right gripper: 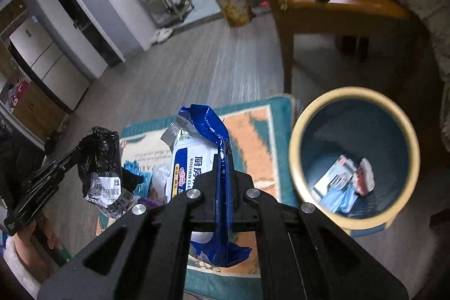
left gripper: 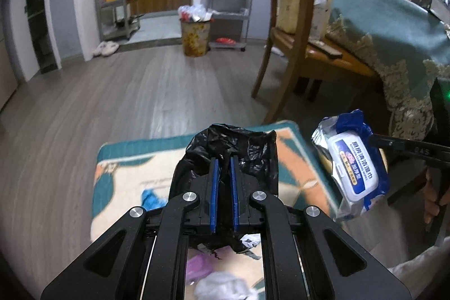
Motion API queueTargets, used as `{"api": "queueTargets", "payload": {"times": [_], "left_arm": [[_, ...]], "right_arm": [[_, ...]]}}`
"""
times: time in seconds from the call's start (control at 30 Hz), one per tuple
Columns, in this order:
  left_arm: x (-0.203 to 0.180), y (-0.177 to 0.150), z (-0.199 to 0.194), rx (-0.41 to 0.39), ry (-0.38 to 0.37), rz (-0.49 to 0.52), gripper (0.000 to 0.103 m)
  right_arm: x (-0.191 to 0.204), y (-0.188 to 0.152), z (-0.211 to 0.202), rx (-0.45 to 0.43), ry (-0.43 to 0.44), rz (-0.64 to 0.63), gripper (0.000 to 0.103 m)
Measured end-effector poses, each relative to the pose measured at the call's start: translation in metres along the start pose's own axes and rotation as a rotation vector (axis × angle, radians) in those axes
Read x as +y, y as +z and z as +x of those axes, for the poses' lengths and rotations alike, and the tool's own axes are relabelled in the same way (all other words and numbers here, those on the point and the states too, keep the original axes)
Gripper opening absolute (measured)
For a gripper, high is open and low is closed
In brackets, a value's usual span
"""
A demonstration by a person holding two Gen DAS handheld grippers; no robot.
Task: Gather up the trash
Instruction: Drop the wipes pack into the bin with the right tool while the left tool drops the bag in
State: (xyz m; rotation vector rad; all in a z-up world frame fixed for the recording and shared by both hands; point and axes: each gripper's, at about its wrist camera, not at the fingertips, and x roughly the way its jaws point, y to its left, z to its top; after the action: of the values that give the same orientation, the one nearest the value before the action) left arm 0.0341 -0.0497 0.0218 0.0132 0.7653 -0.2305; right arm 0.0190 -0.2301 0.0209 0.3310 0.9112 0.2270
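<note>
My left gripper (left gripper: 224,159) is shut on a crumpled black plastic bag (left gripper: 233,142), held above the patterned rug (left gripper: 126,176). The right wrist view shows that bag (right gripper: 99,156) hanging at the left with a white barcode label on it. My right gripper (right gripper: 224,156) is shut on a blue wet-wipes pack (right gripper: 205,128), clamping its crinkled edge. The same pack (left gripper: 351,167) hangs at the right of the left wrist view. A round bin (right gripper: 298,159) with a cream rim and blue inside stands just right of the pack, holding a few pieces of trash.
More litter lies on the rug (right gripper: 253,131): white tissue (left gripper: 222,286), a purple scrap (left gripper: 197,266), something blue (left gripper: 150,200). A wooden chair (left gripper: 289,27) and a table with a teal cloth (left gripper: 388,27) stand to the right. A full wastebasket (left gripper: 195,33) sits far across the wood floor.
</note>
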Motion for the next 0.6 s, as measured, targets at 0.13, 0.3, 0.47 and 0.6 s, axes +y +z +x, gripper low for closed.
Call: {"api": "queueTargets", "payload": {"times": [0.13,0.3,0.47,0.6], "left_arm": [[-0.021,0.017,0.002,-0.045,-0.028,0.031,0.009],[-0.053,0.034,0.017,-0.071,-0.088,0.069,0.009],[-0.086,0.045,0.039,-0.073,-0.151,0.110,0.009],[-0.119,0.048,0.061,-0.057,-0.219,0.140,0.009]], "right_arm": [[-0.021,0.008,-0.028,-0.058,-0.028,0.019,0.002],[-0.060,0.018,-0.059,-0.131,-0.082,0.063,0.002],[-0.107,0.026,-0.064,-0.159,-0.158,0.138,0.002],[-0.142,0.027,-0.058,-0.144,-0.234,0.177,0.002]]}}
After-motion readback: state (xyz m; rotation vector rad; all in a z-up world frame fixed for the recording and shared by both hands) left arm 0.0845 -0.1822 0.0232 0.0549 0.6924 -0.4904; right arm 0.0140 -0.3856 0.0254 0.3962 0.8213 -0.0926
